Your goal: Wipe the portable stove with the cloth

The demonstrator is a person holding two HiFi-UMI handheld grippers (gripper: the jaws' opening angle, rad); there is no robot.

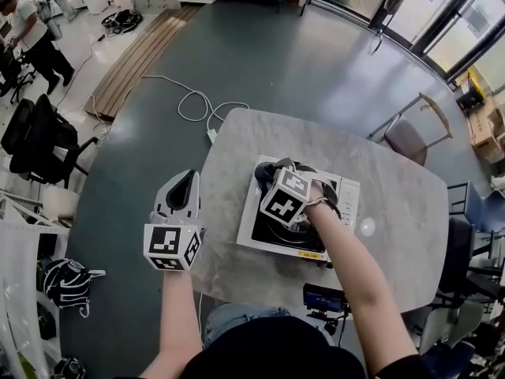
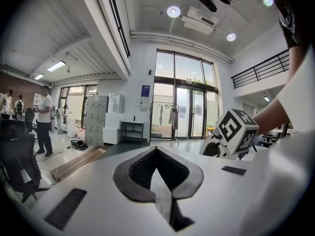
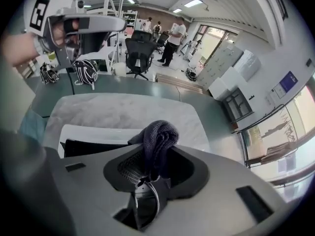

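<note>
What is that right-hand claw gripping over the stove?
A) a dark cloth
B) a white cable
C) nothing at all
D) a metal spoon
A: in the right gripper view, the right gripper has its jaws clamped on a bunched dark cloth, above the white stove.

Bright, even daylight here, pouring in through the tall windows, with round ceiling lamps burning white overhead. One lamp leaves a small glare spot on the pale table. Shadows are soft and faint. Both gripper views bend hard at the edges, the ceiling lines curving and the corners gone black. Close to the lens it all goes soft: the person's arm is a washed-out blur, while the cloth reads dark, its weave just showing.
</note>
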